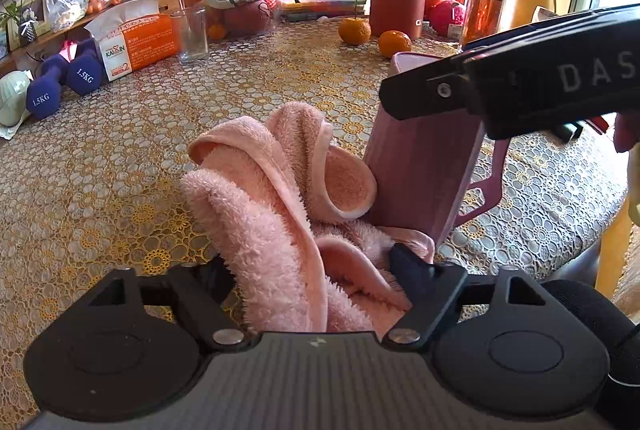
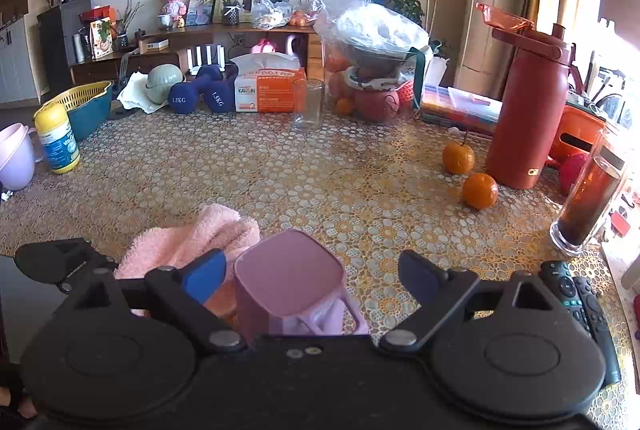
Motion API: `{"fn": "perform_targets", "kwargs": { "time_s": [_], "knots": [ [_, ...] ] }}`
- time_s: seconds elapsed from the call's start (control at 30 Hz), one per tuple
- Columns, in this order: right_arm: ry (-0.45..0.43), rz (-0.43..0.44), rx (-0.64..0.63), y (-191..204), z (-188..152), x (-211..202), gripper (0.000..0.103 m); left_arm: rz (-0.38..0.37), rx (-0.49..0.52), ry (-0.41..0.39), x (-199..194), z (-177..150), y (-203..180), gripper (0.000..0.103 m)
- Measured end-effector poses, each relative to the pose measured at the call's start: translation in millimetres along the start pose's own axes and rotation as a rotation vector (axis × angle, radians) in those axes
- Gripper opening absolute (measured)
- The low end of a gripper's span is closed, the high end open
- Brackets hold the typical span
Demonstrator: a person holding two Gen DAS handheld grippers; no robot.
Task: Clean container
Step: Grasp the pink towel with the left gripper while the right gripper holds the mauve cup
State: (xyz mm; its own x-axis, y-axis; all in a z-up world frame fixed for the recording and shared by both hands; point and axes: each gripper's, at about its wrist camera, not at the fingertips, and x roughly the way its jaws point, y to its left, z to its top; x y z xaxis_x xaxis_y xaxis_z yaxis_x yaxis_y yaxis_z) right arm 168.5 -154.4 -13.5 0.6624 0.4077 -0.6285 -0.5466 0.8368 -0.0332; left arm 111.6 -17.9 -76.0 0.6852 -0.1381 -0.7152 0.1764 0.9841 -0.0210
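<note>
Item: pink cup (image 2: 289, 270), plastic by the look, standing upright near the table's (image 1: 120, 170) front edge, a fluffy cloth (image 1: 276, 198) touching its left side.

Right gripper (image 2: 312, 276) is hovering with jaws wide, straddling the cup without pressing it. Left gripper (image 1: 316, 270) is bracketing the bunched cloth, its jaws fairly wide; whether they are pinching it I cannot tell. Cup likely light, stiff, smooth-walled, tippy; best gripped across flat walls or by the side handle (image 1: 486, 186). Cloth soft, compressible.

a pink square-sided container (image 1: 420, 166) with a side handle stands on the desk (image 1: 120, 170), its base uppermost. a fluffy pink towel (image 1: 264, 206) lies bunched, touching its side.
</note>
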Motion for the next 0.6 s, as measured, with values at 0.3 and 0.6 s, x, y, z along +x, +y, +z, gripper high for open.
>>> {"fn": "perform_targets", "kwargs": {
  "time_s": [0.3, 0.6],
  "knots": [
    [0.045, 0.063, 0.013, -1, -2, 6, 0.065, -0.042, -0.022, 0.020, -11, 5, 4, 0.029],
    [0.053, 0.049, 0.231, -20, 0, 4, 0.062, -0.150, -0.204, -0.070, -51, 28, 30, 0.019]
  ]
}}
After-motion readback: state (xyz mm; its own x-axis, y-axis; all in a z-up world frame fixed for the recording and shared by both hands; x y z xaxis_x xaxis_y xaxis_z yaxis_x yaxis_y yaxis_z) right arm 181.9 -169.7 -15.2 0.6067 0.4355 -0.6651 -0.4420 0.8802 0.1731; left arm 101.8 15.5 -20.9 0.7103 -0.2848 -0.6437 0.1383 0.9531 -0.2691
